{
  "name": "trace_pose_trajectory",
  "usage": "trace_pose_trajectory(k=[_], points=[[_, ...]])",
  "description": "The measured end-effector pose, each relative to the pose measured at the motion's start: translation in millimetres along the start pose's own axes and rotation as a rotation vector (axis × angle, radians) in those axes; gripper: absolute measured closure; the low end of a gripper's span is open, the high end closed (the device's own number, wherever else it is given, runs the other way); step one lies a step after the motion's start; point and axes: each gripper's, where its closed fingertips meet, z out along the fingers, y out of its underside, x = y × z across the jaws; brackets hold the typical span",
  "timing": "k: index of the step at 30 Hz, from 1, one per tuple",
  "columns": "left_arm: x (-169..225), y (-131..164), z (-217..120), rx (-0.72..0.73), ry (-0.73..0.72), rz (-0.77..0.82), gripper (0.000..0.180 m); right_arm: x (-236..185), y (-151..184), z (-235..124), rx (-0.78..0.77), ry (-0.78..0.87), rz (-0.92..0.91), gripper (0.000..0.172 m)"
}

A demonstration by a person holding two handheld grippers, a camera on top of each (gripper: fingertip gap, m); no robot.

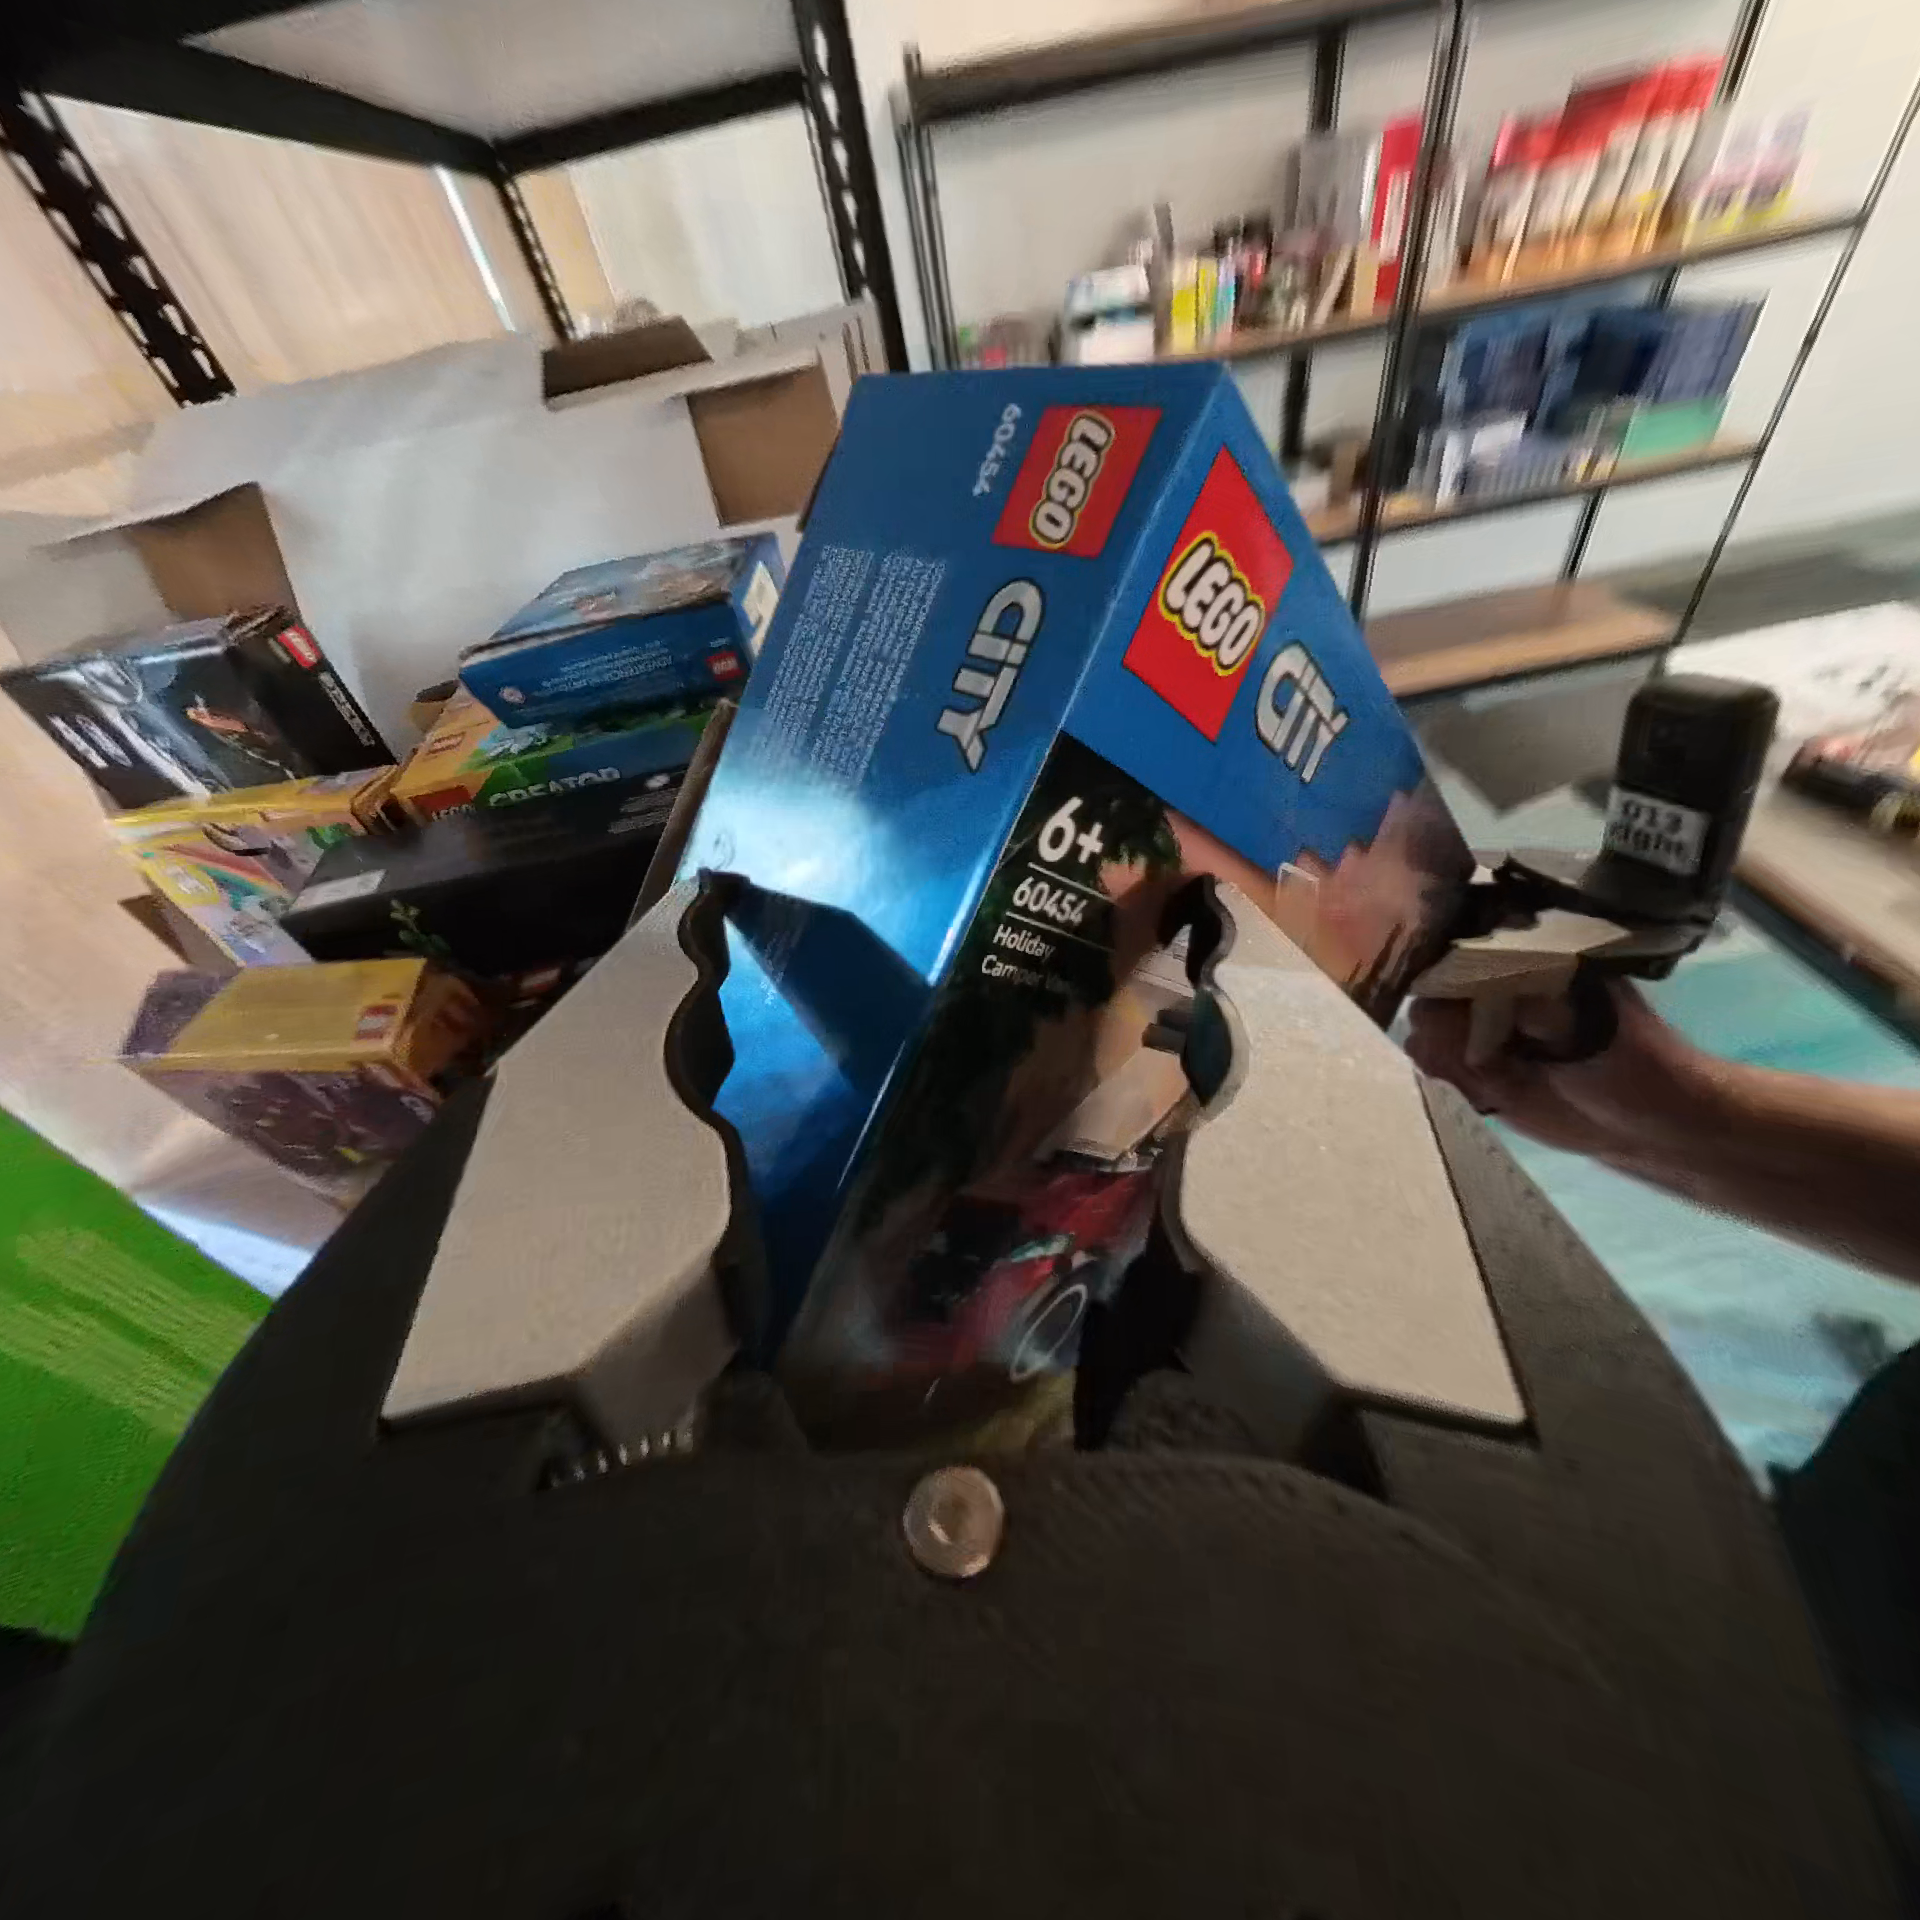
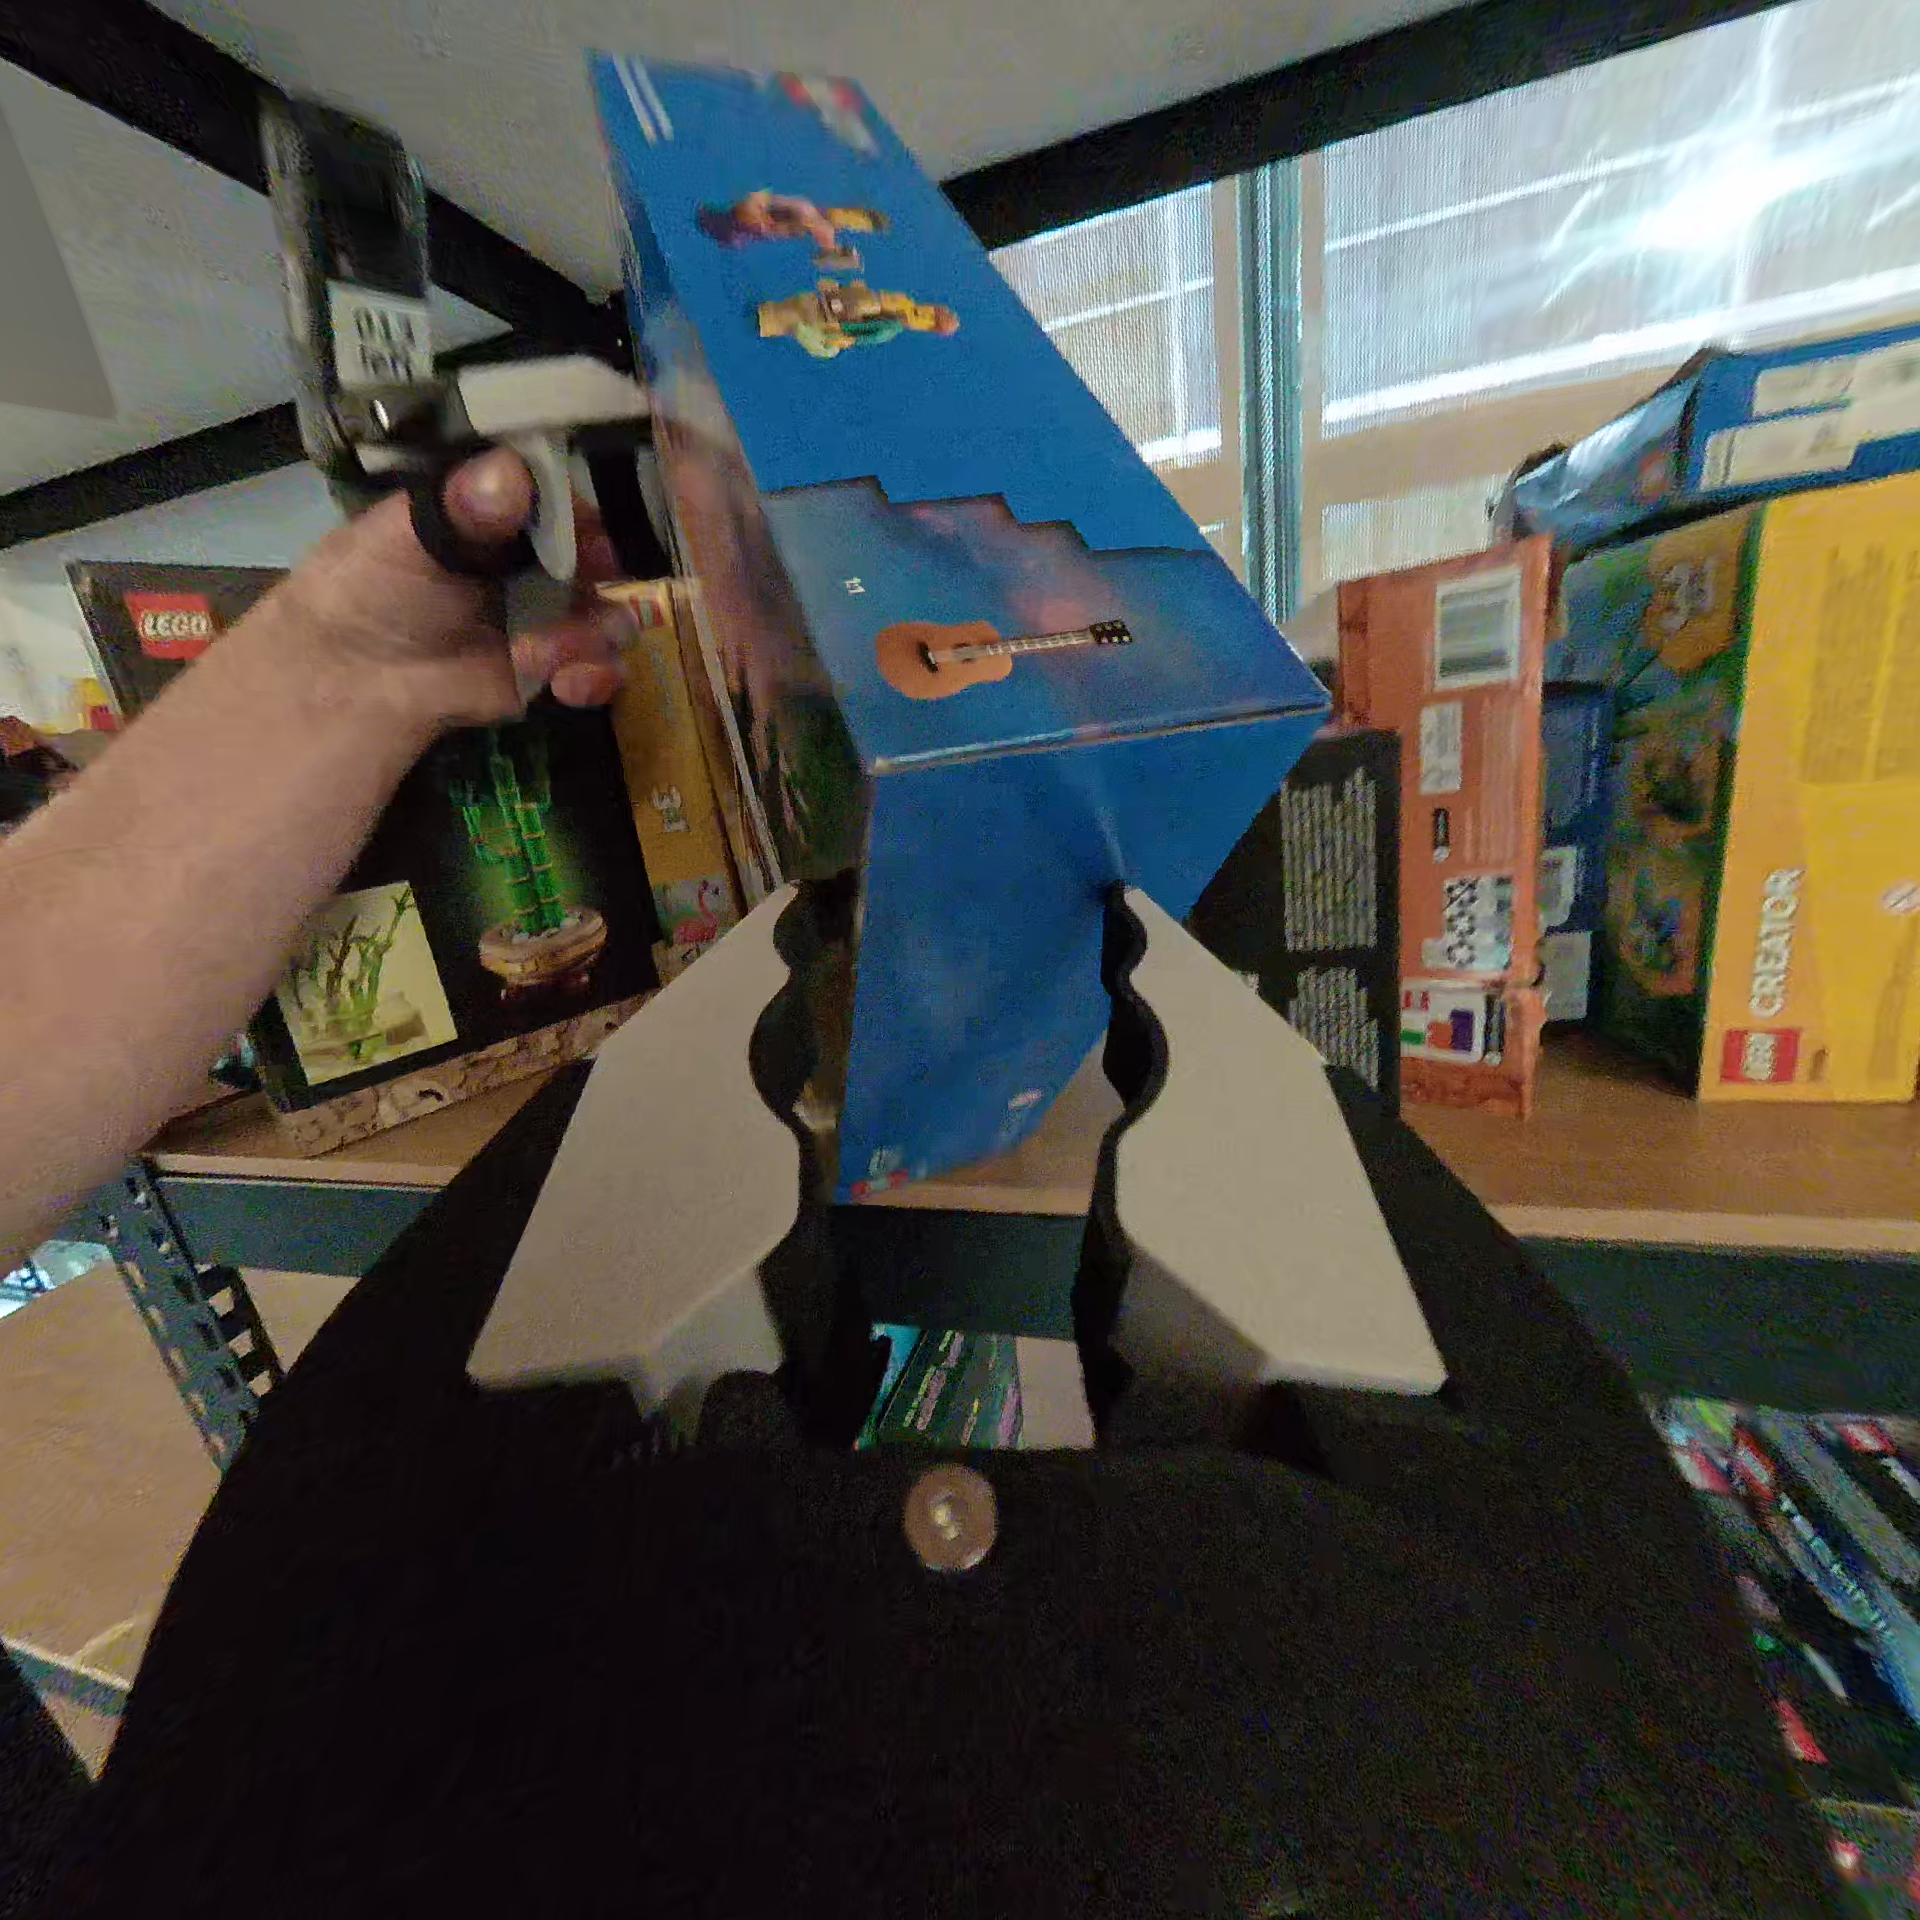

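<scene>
You have both grippers clamped on one blue box (image 1: 1039,644), held tilted off the shelf (image 2: 1558,1153): left gripper (image 1: 956,997) spread wide across its corner, right gripper (image 2: 961,997) narrower at the far end, sharing the load.

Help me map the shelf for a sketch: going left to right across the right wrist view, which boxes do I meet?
Black bamboo box → held blue box → orange box → yellow box.
</scene>
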Motion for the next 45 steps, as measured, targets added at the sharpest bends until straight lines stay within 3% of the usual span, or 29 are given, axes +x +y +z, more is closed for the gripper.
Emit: trace_pose_trajectory(k=[4,10,13,14,18,19,20,26,30,35,37,40,45], points=[[-20,23,-4,0.164,0.003,-0.175,0.092,8,-24,6,0.030,0.013,-0.059,0.120],[-44,103,15,0.321,0.083,-0.561,0.089,11,-37,15,0.054,0.011,-0.124,0.123],[-50,123,27,0.404,0.107,-0.630,0.086,6,-46,24,0.054,0.002,-0.162,0.124],[-53,123,28,0.450,0.109,-0.627,0.086,6,-45,24,0.053,-0.005,-0.161,0.124],[-63,124,41,0.397,0.091,-0.555,0.093,-7,-41,20,0.062,-0.045,-0.190,0.127],[-65,124,45,0.393,0.084,-0.537,0.091,-10,-41,21,0.067,-0.035,-0.198,0.146],[-67,126,49,0.388,0.078,-0.522,0.092,-17,-40,21,0.077,-0.062,-0.203,0.153],[-80,128,57,0.378,0.032,-0.541,0.097,-28,-28,28,0.058,-0.068,-0.194,0.155],[-88,136,40,0.371,-0.080,-0.610,0.112,-28,-26,31,0.033,-0.049,-0.219,0.157],[-79,137,19,0.366,-0.162,-0.621,0.104,-35,-25,34,0.027,-0.052,-0.258,0.158],[-73,139,13,0.346,-0.173,-0.633,0.113,-38,-24,37,0.027,-0.072,-0.242,0.162],[-63,137,23,0.262,-0.202,-0.596,0.116,-48,-13,47,-0.014,-0.090,-0.265,0.161],[-48,116,40,0.287,-0.188,-0.559,0.124,-46,-8,66,-0.038,-0.087,-0.236,0.169]])
